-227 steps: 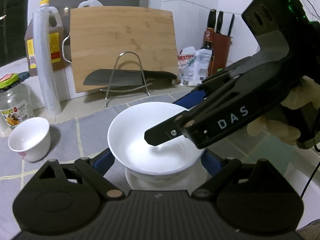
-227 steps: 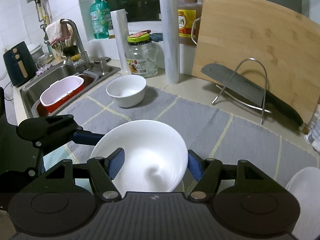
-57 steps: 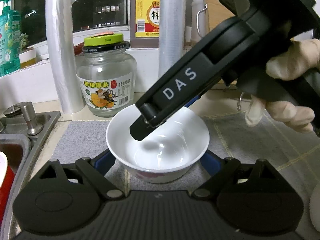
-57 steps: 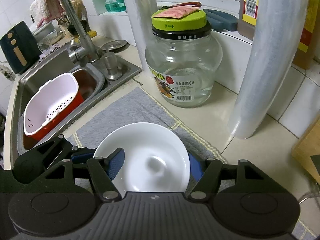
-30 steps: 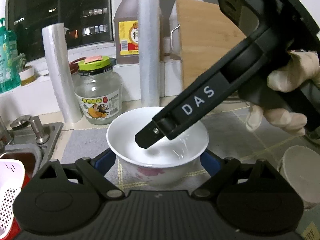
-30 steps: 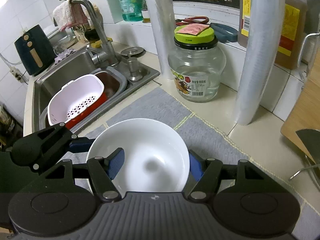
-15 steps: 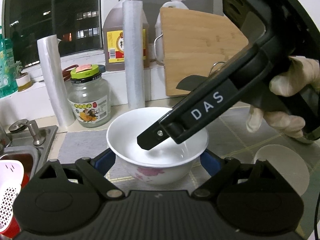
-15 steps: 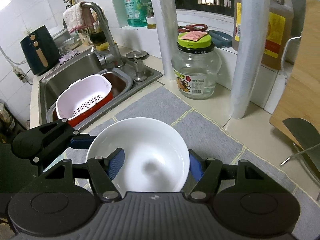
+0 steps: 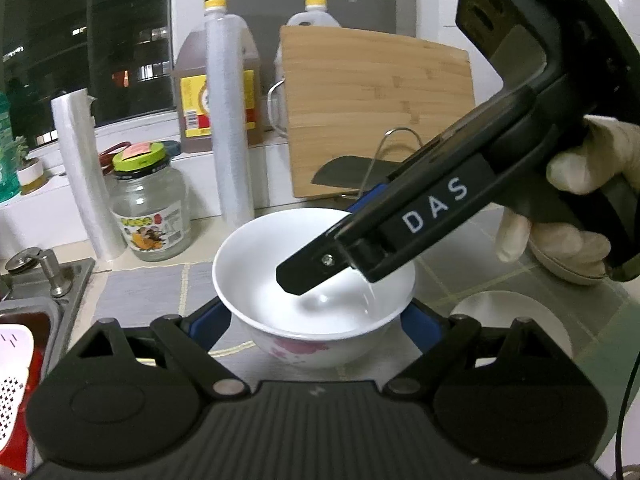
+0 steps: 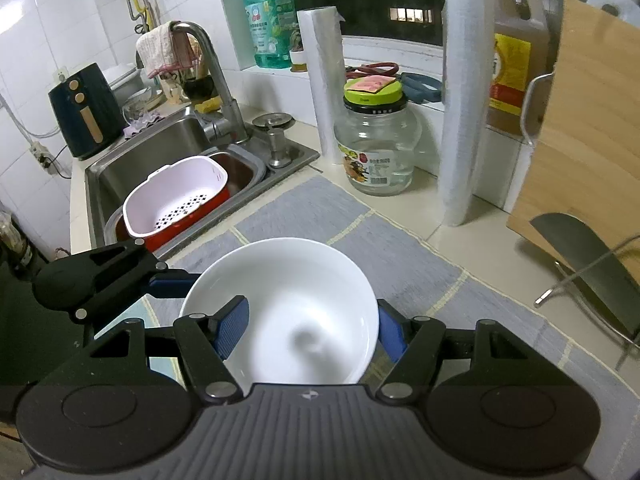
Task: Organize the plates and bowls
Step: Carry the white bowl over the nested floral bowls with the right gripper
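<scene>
A small white bowl with a pink flower print [image 9: 280, 280] is held above the grey mat between both grippers. My left gripper [image 9: 314, 320] spans it, blue pads at both sides. My right gripper [image 10: 308, 330] is shut on its rim, one finger inside and one outside; it shows in the left wrist view as a black arm [image 9: 400, 232] reaching into the bowl. The same bowl fills the right wrist view [image 10: 288, 300]. Another white bowl [image 9: 516, 320] sits on the mat at the lower right, below the carried one. A further dish [image 9: 568, 268] lies behind the gloved hand.
A grey mat [image 10: 312, 208] covers the counter. A glass jar [image 10: 376, 148], two film rolls [image 10: 460, 100], oil bottles and a wooden cutting board [image 9: 376, 112] stand along the back. A cleaver on a wire rack [image 10: 588, 264] is at right. A sink with a pink strainer [image 10: 176, 200] is at left.
Both grippers have carried the small bowl to the right, away from the jar and sink. The cutting board and the other bowl on the mat have come into view.
</scene>
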Available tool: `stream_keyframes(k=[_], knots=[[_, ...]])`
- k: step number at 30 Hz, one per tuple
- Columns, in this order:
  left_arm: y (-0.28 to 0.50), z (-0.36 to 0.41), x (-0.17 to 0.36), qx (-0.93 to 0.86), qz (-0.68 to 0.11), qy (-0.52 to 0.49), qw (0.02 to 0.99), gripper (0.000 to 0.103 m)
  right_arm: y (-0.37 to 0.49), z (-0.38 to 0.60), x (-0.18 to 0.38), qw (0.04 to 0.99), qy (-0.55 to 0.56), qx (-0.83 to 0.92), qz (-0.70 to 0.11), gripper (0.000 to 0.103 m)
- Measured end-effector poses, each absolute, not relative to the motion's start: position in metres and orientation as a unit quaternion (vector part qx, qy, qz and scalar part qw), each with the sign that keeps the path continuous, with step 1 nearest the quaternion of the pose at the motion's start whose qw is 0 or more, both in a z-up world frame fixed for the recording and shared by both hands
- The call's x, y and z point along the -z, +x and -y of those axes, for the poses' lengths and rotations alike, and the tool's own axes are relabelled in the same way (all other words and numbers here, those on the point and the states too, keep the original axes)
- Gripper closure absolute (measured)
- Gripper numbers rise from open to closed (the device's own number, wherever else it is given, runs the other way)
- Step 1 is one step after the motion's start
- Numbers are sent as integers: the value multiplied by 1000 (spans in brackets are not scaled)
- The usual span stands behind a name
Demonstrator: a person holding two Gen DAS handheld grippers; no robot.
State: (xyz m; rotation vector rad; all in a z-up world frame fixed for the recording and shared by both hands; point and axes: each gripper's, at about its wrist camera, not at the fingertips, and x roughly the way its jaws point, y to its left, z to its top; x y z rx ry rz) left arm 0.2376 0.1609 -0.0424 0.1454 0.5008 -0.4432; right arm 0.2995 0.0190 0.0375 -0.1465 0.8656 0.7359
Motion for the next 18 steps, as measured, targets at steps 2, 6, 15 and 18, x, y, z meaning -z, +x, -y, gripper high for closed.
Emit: stream_keyframes(k=[2, 6, 15, 18], knots=[[234, -155, 41, 221, -245, 74, 941, 12, 294, -13, -40, 842, -71, -346, -407, 30], [227, -143, 40, 231, -244, 75, 939, 12, 283, 2, -44, 846, -70, -341, -405, 30], [209, -112, 41, 256, -250, 80, 931, 12, 257, 39, -45, 852, -64, -324, -407, 30], [204, -102, 41, 264, -254, 79, 927, 12, 248, 51, -44, 852, -61, -318, -410, 30]])
